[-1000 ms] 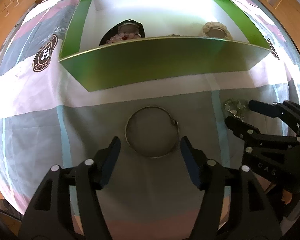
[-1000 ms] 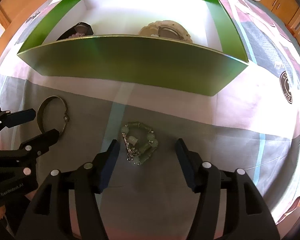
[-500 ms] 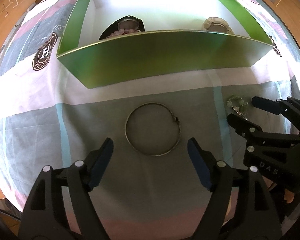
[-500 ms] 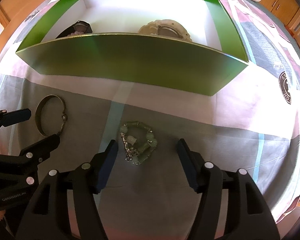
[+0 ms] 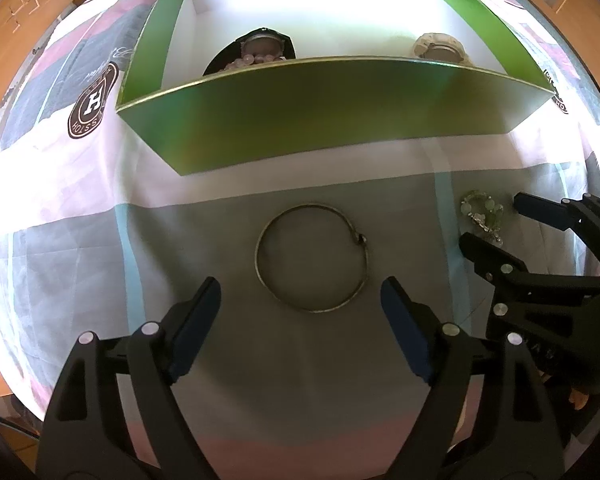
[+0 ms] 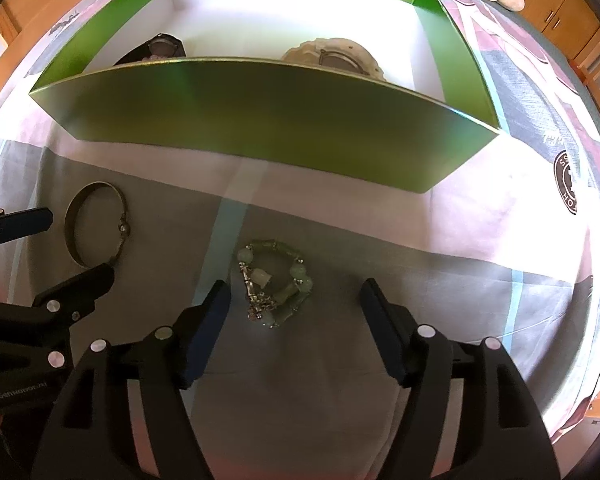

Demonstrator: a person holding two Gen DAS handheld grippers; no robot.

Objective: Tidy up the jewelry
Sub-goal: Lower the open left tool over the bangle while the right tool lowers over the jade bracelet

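Left wrist view: the left gripper (image 5: 300,312) hangs with fingers spread wide and empty, just short of a thin metal bangle (image 5: 311,258) lying flat on the cloth-covered surface (image 5: 80,248) before a green box (image 5: 332,120).

Right wrist view: the right gripper (image 6: 294,312), equally wide and empty, frames a green beaded bracelet (image 6: 274,282).

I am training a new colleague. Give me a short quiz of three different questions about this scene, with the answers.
1. True or false: the left tongs are shut on the metal bangle.
2. Which piece lies in front of the right tongs? A) green bead bracelet B) a watch C) a ring
3. Fill in: both loose pieces lie on the cloth, outside the ____ box.

Key: 1 false; 2 A; 3 green.
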